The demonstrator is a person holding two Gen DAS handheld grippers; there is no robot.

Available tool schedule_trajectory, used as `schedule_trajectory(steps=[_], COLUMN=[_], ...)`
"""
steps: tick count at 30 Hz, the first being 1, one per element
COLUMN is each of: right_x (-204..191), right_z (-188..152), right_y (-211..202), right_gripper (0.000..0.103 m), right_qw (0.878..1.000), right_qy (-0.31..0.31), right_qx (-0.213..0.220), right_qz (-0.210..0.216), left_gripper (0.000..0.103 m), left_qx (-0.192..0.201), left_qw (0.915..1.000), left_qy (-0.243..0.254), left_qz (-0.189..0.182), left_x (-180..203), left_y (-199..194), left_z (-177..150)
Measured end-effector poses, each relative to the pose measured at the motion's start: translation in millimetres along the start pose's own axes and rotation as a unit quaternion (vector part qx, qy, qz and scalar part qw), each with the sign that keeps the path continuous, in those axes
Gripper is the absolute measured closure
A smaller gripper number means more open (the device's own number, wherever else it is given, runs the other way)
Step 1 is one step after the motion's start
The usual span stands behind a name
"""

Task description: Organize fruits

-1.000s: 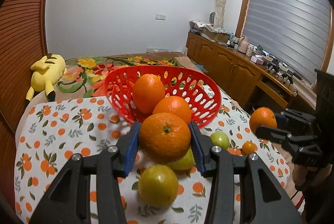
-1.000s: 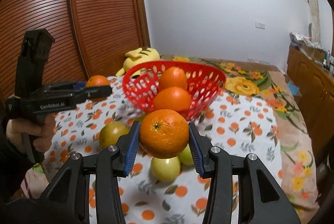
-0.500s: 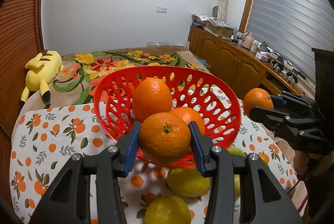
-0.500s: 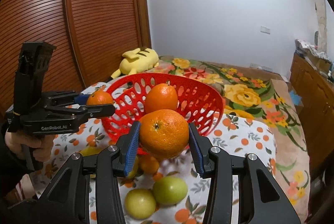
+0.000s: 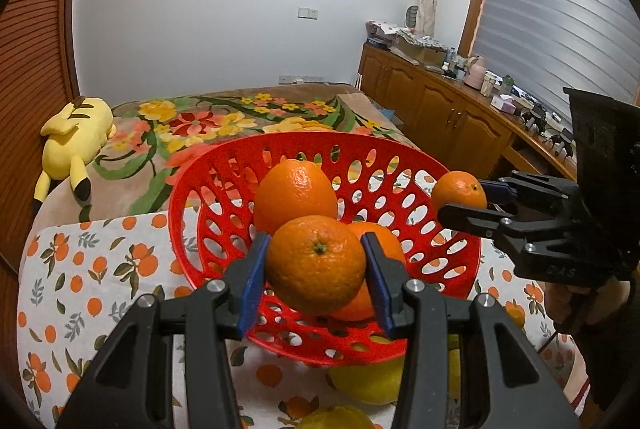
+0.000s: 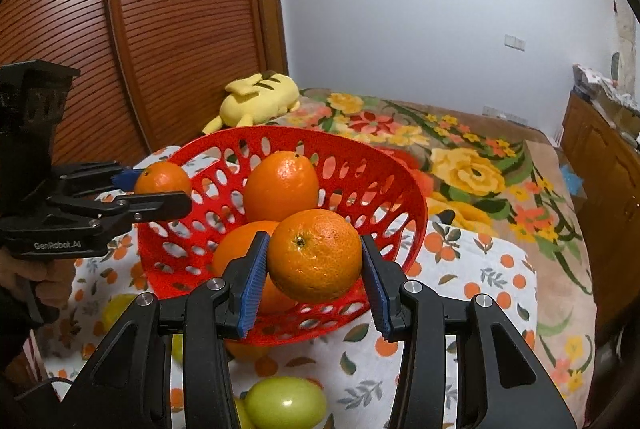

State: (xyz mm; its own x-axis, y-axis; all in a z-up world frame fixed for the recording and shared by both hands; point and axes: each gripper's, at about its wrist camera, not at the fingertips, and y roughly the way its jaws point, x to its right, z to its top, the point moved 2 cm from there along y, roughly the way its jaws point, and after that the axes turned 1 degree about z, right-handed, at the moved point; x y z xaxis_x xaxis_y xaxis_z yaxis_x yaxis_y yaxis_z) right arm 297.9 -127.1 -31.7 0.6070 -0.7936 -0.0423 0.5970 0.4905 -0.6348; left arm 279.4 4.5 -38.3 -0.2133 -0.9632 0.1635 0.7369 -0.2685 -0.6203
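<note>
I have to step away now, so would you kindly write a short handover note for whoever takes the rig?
Left gripper: shut on an orange, held over the near rim of the red basket.
Right gripper: shut on another orange, also at the basket's near rim.
Done: two oranges lie in the basket.
Left: release both held oranges into it, then deal with the yellow-green fruits on the orange-print cloth.

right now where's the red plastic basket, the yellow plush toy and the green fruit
red perforated plastic basket (image 6: 404,189), right wrist view, on its right rim
yellow plush toy (image 6: 260,97), right wrist view, on its back
round green fruit (image 6: 286,403), right wrist view, on its top
</note>
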Motion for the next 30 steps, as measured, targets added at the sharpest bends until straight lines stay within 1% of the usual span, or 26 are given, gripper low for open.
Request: schedule_trajectory(steps=[9,18,19,20,21,23,30], right_x=[1,-1,0,1,2,3,3], right_z=[4,2,2,2,2,3,4], right_y=[16,22,21,20,17,14,4], right_gripper=[0.058,0.057,0.057,0.051,0.050,0.050,0.049], right_qw=[1.000,0.999,1.000,1.000,1.000,1.000,1.000], right_qy=[-0.011,-0.018,-0.016,-0.013,-0.008,-0.002,-0.004], right_qx=[-0.015,-0.025,-0.024,-0.020,-0.015,-0.011,-0.004], right_qz=[-0.003,-0.009,-0.011,-0.013,-0.014,-0.010,-0.018], left_gripper=[0.059,0.059,0.059,0.059,0.059,0.059,0.058], left_qx=[-0.005,-0.009,-0.009,-0.010,-0.011,-0.012,-0.013], left_qw=[1.0000,1.0000,1.0000,0.9999,0.9999,0.9999,0.9999], left_qy=[0.003,-0.001,-0.002,-0.002,-0.002,-0.001,-0.001], left_qz=[-0.001,0.000,0.000,0.000,-0.001,-0.001,0.001], left_x=[-3,-7,-7,-7,-7,-6,-6], left_y=[8,12,12,12,12,13,13], left_z=[1,-2,-2,-3,-4,-6,-7])
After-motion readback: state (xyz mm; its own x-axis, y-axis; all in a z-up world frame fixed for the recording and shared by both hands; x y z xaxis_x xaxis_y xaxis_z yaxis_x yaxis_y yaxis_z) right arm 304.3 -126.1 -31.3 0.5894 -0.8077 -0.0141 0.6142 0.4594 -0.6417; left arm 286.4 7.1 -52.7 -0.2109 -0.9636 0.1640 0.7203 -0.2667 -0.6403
